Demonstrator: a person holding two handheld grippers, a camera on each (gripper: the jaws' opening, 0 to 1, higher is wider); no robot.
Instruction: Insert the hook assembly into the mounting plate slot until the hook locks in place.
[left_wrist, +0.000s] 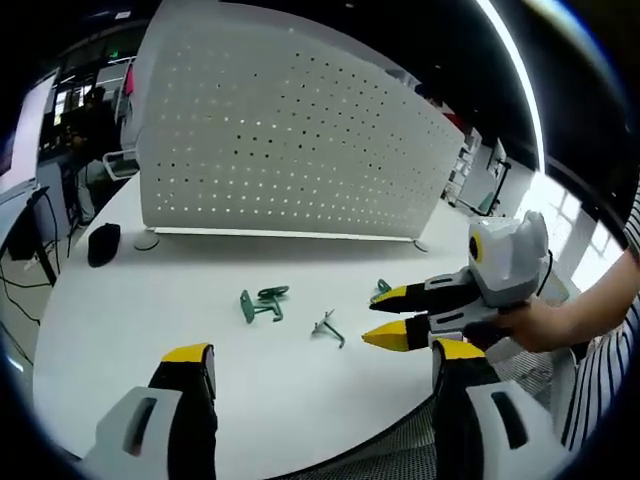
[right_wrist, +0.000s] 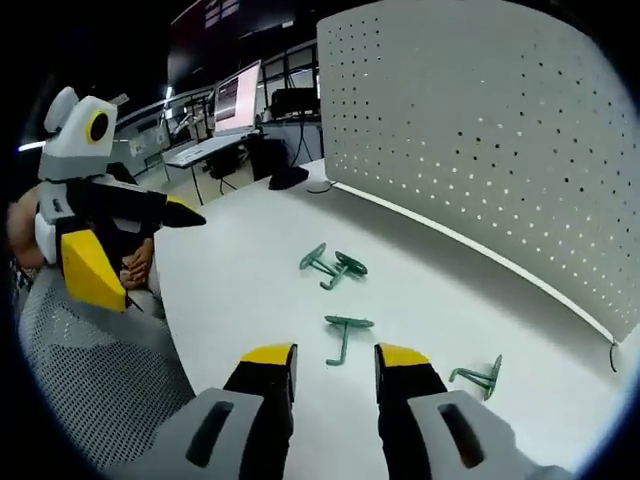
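Plenty of open desk (left_wrist: 150, 320) in front of the left tool (left_wrist: 325, 385). Three green hooks (right_wrist: 333, 266) scattered mid-desk, well apart. Upright pegboard (left_wrist: 290, 140) walls off the back edge; right tool (left_wrist: 385, 317) crowding the hooks.

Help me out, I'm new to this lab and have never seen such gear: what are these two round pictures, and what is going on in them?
No robot here: a person holds a two-jaw claw in each hand, and a fisheye camera rides on each one. In the left gripper view, the left claw rises from the bottom, jaws wide apart and holding nothing; the right claw comes in from the right, held by a hand. The right gripper view looks along the right claw, jaws also apart and empty, with the left claw at the left.

On the white table lie three small green hooks: a hook pair, a single hook just ahead of the right claw, and another hook to its right. Behind them stands a white perforated panel.
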